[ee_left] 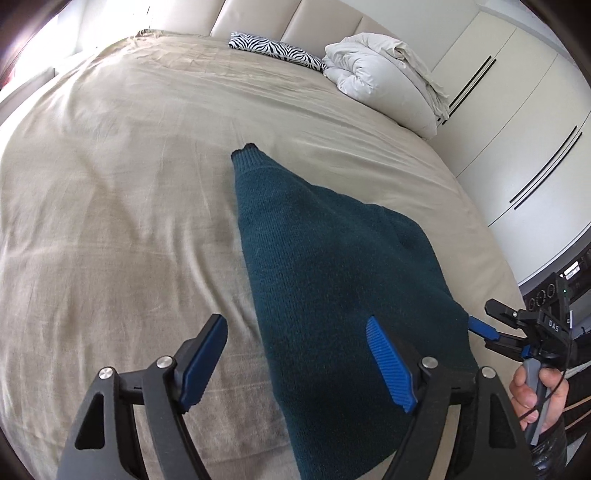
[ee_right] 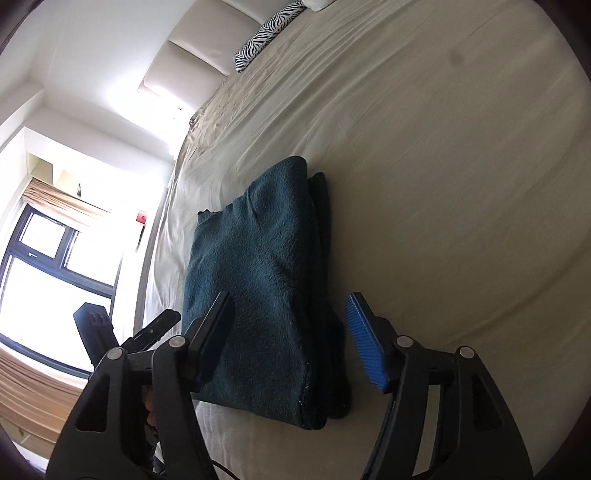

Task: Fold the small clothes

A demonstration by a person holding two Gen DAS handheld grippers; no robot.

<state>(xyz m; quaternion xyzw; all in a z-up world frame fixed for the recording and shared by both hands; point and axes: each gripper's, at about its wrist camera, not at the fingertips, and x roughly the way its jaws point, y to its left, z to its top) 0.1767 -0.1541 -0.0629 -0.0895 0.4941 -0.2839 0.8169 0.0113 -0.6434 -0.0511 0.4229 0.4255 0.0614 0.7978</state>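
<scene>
folded teal sweater flat on beige bed, near its edge. left gripper jaws wide apart, holding nothing, over sweater's near end. right gripper likewise spread, empty, straddling sweater's edge.

sweater on bed; pillow, duvet behind, at headboard.

One dark teal sweater lies folded on one bed. One zebra-print pillow and one white bundled duvet sit near the one padded headboard. Two claws show: the left claw and the right claw. One window is visible.
</scene>
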